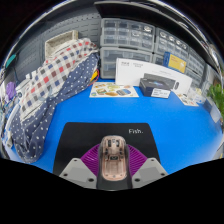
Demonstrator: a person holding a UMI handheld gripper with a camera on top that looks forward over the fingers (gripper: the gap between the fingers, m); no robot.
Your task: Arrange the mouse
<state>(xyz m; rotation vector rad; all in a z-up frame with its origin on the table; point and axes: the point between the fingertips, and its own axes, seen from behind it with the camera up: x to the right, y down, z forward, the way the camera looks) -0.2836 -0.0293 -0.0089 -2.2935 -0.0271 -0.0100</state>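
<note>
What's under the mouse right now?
The mouse sits between the gripper fingers' purple pads, over a black mouse pad on the blue table. Whether it touches the pad is hidden.

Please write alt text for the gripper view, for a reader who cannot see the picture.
A hand-held gripper holds a beige computer mouse between its two purple-padded fingers, above a black mouse pad on a blue table. Beyond lie a checked cloth, a white box and grey drawer units.
</note>
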